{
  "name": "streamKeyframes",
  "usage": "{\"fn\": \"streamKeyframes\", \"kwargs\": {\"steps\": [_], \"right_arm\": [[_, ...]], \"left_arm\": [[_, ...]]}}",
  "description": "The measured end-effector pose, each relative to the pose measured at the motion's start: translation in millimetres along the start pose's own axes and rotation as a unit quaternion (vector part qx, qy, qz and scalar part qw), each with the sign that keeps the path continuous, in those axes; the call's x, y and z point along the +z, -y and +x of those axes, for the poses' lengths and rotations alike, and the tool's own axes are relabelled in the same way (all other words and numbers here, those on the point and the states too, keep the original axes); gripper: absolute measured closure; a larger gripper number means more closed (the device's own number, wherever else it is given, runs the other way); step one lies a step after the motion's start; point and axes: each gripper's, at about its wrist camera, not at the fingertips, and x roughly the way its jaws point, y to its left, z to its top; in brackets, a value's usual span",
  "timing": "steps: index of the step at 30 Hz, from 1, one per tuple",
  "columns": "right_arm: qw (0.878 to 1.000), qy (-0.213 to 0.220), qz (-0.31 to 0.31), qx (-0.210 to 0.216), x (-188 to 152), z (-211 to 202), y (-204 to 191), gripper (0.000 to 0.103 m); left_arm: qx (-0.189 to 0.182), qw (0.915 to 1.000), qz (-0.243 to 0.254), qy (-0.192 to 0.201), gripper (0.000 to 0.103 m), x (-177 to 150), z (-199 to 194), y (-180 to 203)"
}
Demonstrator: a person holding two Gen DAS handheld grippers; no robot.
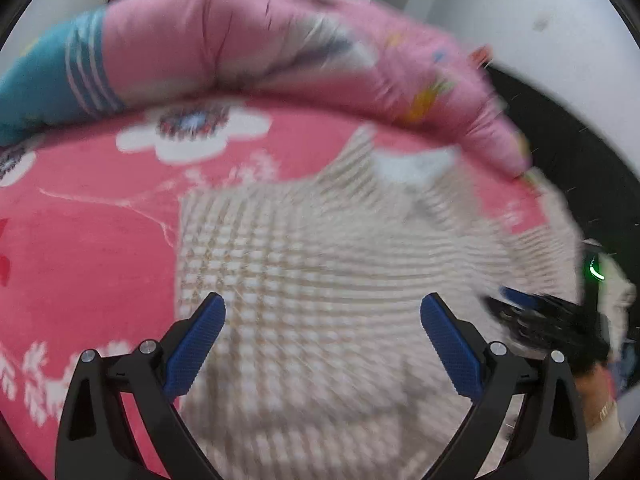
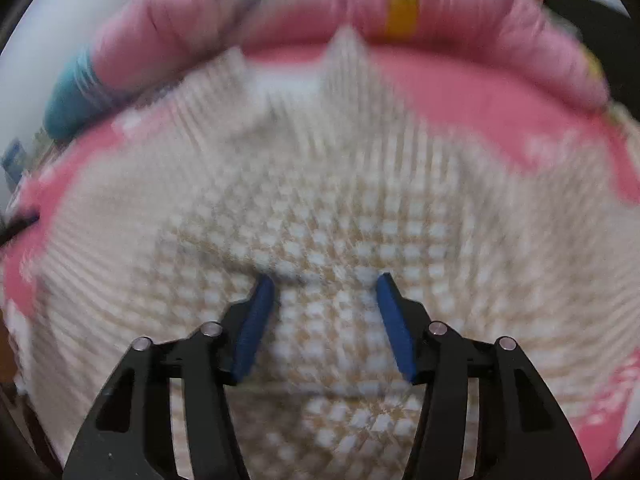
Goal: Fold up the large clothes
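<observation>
A large beige and white checked shirt (image 1: 320, 264) lies spread flat on a pink flowered bed cover (image 1: 88, 240), collar pointing away. My left gripper (image 1: 322, 309) is open and empty above the shirt's left part. The other gripper shows at the right edge of the left wrist view (image 1: 532, 312), blurred. In the right wrist view the shirt (image 2: 340, 200) fills most of the frame. My right gripper (image 2: 325, 285) is open and empty, just above the shirt's middle. Both views are motion-blurred.
A rolled pink quilt (image 1: 248, 40) with a blue striped end (image 1: 44, 80) lies along the far side of the bed, also in the right wrist view (image 2: 280, 8). A white wall (image 1: 520, 0) is behind. A dark gap (image 1: 560, 140) lies beyond the bed's right edge.
</observation>
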Motion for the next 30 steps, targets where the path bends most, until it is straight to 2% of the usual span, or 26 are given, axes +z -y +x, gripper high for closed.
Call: {"fn": "streamKeyframes", "kwargs": {"steps": [2, 3, 7, 10, 12, 15, 16, 18, 21, 24, 26, 27, 30], "right_arm": [[1.0, -0.006, 0.006, 0.01, 1, -7, 7, 0.052], [1.0, -0.01, 0.007, 0.012, 0, -9, 9, 0.052], [0.999, -0.029, 0.012, 0.013, 14, -22, 15, 0.052], [0.999, 0.011, -0.002, 0.031, 31, -38, -2, 0.046], [0.999, 0.016, -0.01, 0.031, 35, -29, -14, 0.042], [0.999, -0.023, -0.034, 0.008, 23, 10, -28, 0.038], [0.999, -0.008, -0.052, -0.008, 16, 13, -33, 0.038], [0.999, -0.01, -0.044, -0.005, 17, 1, -31, 0.038], [1.0, -0.009, -0.01, 0.025, 15, -30, -15, 0.037], [0.999, 0.019, 0.018, 0.02, 7, -70, 14, 0.035], [0.998, 0.031, 0.045, 0.011, 0, -96, 48, 0.03], [0.997, 0.036, 0.063, 0.004, -5, -110, 71, 0.028], [0.992, 0.032, 0.125, -0.005, -15, -135, 134, 0.026]], "left_arm": [[0.034, 0.9985, -0.006, -0.043, 0.007, -3, 33, -17], [0.029, 0.9983, -0.003, -0.05, 0.007, -7, 41, -24], [0.031, 0.9988, 0.017, -0.033, 0.007, -8, 26, -19], [0.024, 0.9997, 0.002, 0.004, 0.007, 1, 3, -15], [0.013, 0.9997, 0.008, 0.017, 0.007, 7, -6, -2], [-0.014, 0.9996, 0.019, 0.015, 0.007, 11, -8, 28], [-0.017, 0.9994, 0.026, 0.011, 0.007, 9, -7, 39], [-0.016, 0.999, 0.042, 0.001, 0.007, 2, -4, 59], [-0.019, 0.9982, 0.057, -0.002, 0.007, -8, -1, 77], [-0.007, 0.9972, 0.072, -0.018, 0.007, -20, 13, 94], [0.012, 0.9957, 0.083, -0.037, 0.007, -27, 26, 101], [0.033, 0.9937, 0.096, -0.047, 0.005, -34, 37, 104], [0.041, 0.9937, 0.103, -0.017, 0.004, -43, 36, 105]]}}
